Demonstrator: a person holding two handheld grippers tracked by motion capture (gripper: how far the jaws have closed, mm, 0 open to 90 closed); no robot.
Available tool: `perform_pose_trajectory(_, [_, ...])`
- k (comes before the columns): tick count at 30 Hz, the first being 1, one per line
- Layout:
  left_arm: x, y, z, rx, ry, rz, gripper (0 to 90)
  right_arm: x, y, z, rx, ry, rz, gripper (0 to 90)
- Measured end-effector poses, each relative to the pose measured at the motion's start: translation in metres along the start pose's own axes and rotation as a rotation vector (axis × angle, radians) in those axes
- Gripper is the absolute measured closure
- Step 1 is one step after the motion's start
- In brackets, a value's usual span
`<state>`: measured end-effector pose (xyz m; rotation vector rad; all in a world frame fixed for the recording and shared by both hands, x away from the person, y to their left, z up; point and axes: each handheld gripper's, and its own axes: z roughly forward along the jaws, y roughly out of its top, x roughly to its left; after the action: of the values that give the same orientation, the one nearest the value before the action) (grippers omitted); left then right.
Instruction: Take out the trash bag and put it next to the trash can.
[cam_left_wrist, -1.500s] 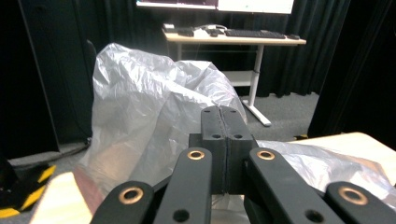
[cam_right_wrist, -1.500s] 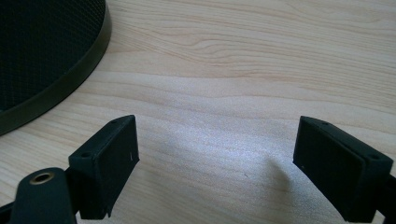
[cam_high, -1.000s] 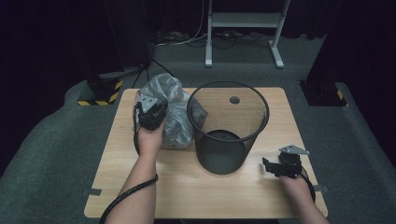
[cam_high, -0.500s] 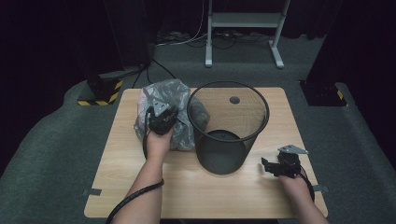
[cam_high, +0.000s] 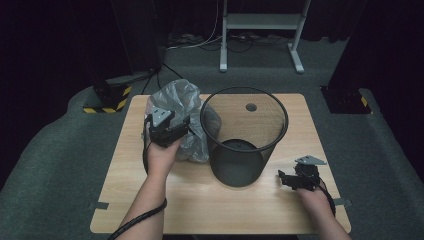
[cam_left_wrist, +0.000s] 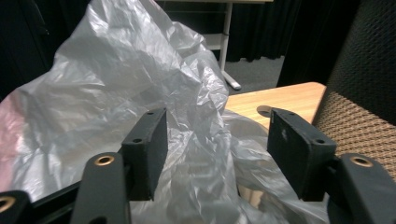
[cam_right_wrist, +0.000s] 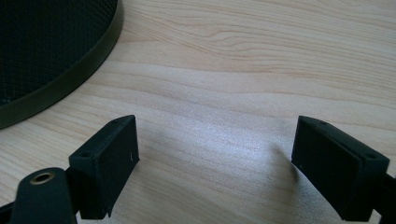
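A crumpled clear plastic bag (cam_high: 176, 95) lies on the wooden table (cam_high: 200, 210), against the left side of a black mesh waste bin (cam_high: 245, 150). My left gripper (cam_high: 176, 131) sits at the bag's near side. Its jaws have just been opening. In the left gripper view, the left gripper (cam_left_wrist: 217, 135) is open with the bag (cam_left_wrist: 116, 84) bulging between and behind the pads, which do not press on it. The bin (cam_left_wrist: 369, 70) is close on the right. My right gripper (cam_high: 286, 179) rests low at the table's front right. In the right gripper view, this gripper (cam_right_wrist: 215, 144) is open over bare wood.
The bin's base (cam_right_wrist: 46, 51) stands just left of the right gripper. A round cable hole (cam_high: 251, 107) is in the table behind the bin. On the floor are a yellow-black striped block (cam_high: 107, 102) at the left and a white stand (cam_high: 260, 30) at the back.
The left hand went right toward the bin, then came back a little. Its jaws have opened off the bag. The right hand has not moved.
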<state>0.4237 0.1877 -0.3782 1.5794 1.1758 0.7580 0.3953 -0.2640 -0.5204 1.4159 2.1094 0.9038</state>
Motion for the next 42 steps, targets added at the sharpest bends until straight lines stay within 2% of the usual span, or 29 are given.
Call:
perform_pose_trajectory(7, [0.002, -0.002, -0.025, 0.04, -0.015, 0.005, 31.8, 0.002, 0.001, 0.001, 0.004, 0.002, -0.005, 14.5])
perform_pose_trajectory(13, [0.013, -0.015, -0.047, 0.06, -0.015, -0.016, 27.6, 0.003, 0.001, 0.002, 0.017, 0.003, -0.007, 14.5])
perform_pose_trajectory(19, [0.022, -0.041, -0.068, 0.103, -0.028, -0.014, 26.5, 0.002, 0.001, 0.0, 0.011, 0.005, 0.002, 14.5])
perform_pose_trajectory(24, [0.029, -0.073, -0.078, 0.174, -0.044, -0.01, 21.2, 0.002, 0.001, 0.001, 0.01, 0.003, -0.001, 14.5])
perform_pose_trajectory(27, [0.031, -0.095, -0.079, 0.213, -0.051, -0.034, 19.1, 0.002, 0.001, 0.001, 0.01, 0.004, -0.006, 14.5])
perform_pose_trajectory(29, [0.029, -0.109, -0.075, 0.254, -0.052, -0.031, 17.6, 0.003, 0.002, 0.001, 0.009, 0.004, -0.007, 14.6])
perform_pose_trajectory(32, [0.025, -0.124, -0.069, 0.317, -0.054, 0.0, 15.3, 0.003, 0.002, 0.002, 0.011, 0.006, -0.008, 14.5])
perform_pose_trajectory(35, [0.019, -0.135, -0.065, 0.353, -0.031, 0.068, 15.3, 0.004, 0.002, 0.002, 0.014, 0.005, -0.012, 14.5])
perform_pose_trajectory(39, [0.013, -0.153, -0.055, 0.434, -0.051, 0.078, 15.1, 0.004, 0.003, 0.002, 0.011, 0.007, -0.015, 14.5])
perform_pose_trajectory(42, [0.01, -0.163, -0.045, 0.488, -0.03, 0.1, 14.8, 0.005, 0.003, 0.003, 0.017, 0.008, -0.019, 14.5])
